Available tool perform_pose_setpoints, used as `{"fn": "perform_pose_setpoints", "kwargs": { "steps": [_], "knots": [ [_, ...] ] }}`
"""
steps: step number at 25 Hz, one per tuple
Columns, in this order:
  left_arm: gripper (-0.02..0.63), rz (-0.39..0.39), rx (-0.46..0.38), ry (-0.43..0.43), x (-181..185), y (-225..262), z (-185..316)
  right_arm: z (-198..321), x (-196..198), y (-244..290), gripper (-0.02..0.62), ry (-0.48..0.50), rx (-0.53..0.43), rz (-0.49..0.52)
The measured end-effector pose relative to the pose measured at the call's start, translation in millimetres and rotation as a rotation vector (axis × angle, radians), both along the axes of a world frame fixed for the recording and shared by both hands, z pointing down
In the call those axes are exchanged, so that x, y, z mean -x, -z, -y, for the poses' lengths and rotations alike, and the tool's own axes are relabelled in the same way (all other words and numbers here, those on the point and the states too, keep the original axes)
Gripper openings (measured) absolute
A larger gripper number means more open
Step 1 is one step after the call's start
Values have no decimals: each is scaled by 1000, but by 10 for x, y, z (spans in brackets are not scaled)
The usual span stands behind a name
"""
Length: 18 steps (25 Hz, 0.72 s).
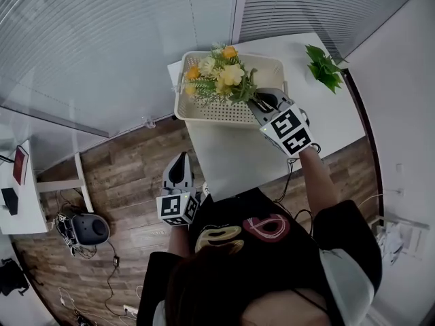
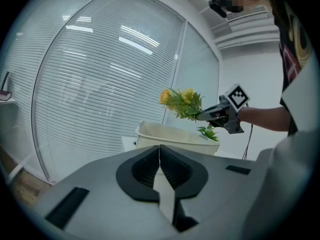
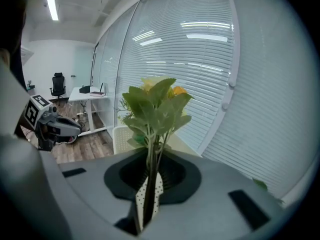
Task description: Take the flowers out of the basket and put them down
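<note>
My right tool [image 1: 262, 103] pinches the flowers [image 1: 217, 75] by their thin stems [image 3: 150, 184], held clear above the basket [image 1: 268, 65]; my left tool [image 1: 179, 161] hangs closed and empty beside the worktop [image 1: 231, 158]. Such slim stems could slip or swivel in that grip, dropping everything back in.

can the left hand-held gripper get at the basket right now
Probably yes: only bare table lies between the left hand-held gripper and the basket, but its jaws are shut.
</note>
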<state>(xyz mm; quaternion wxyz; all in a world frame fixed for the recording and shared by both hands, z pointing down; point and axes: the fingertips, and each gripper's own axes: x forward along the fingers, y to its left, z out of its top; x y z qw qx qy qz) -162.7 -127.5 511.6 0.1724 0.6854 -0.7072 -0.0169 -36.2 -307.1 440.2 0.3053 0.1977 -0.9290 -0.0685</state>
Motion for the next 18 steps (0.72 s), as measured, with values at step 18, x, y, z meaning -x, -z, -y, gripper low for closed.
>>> {"fn": "perform_pose_setpoints", "kwargs": {
  "steps": [18],
  "knots": [
    [18, 15, -73, 32, 414, 180, -192, -1001, -157, -266, 41, 39, 1, -55]
  ]
}}
